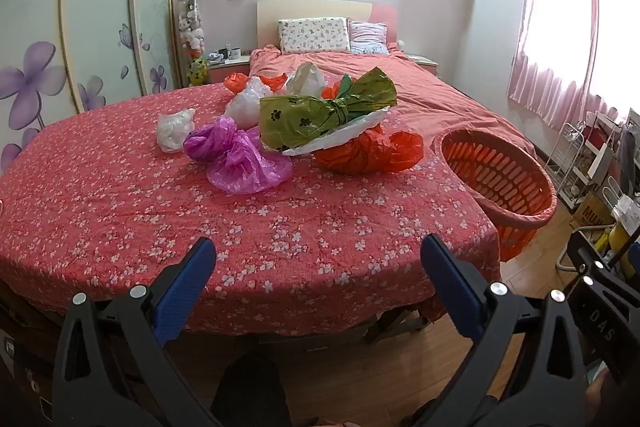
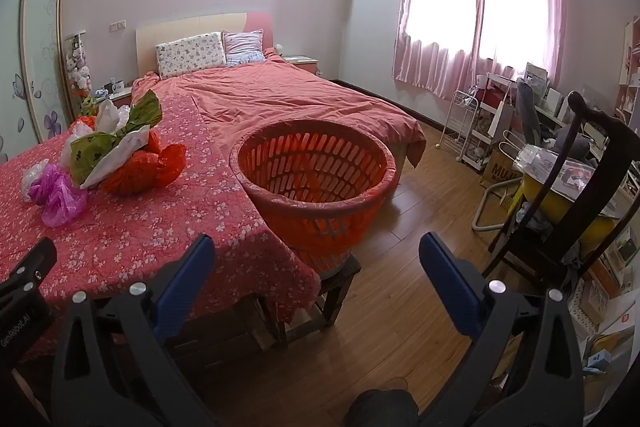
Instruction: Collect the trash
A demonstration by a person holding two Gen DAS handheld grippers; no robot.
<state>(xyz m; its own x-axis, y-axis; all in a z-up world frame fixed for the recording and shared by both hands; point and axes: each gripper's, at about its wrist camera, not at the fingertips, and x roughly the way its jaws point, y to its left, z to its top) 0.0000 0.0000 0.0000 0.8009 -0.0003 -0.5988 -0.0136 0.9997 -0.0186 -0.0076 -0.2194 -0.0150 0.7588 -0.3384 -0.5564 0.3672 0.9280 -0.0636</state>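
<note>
Several crumpled plastic bags lie on a table under a red flowered cloth (image 1: 120, 211): a green paw-print bag (image 1: 320, 115), an orange bag (image 1: 368, 153), a purple bag (image 1: 236, 159) and white bags (image 1: 174, 129). An orange slatted basket (image 1: 500, 183) stands at the table's right end, on a dark stool in the right wrist view (image 2: 316, 167). My left gripper (image 1: 318, 267) hangs open over the table's near edge, well short of the bags. My right gripper (image 2: 316, 267) is open in front of the basket, with nothing between its fingers. The bag pile (image 2: 116, 151) sits to its left.
A bed with a pink cover (image 2: 288, 99) stretches behind the table. A dark wooden chair (image 2: 576, 187), a white rack (image 2: 468, 123) and cluttered shelves crowd the right side. Wood floor (image 2: 420, 211) lies between basket and chair. A wardrobe with flower prints (image 1: 80, 27) lines the left wall.
</note>
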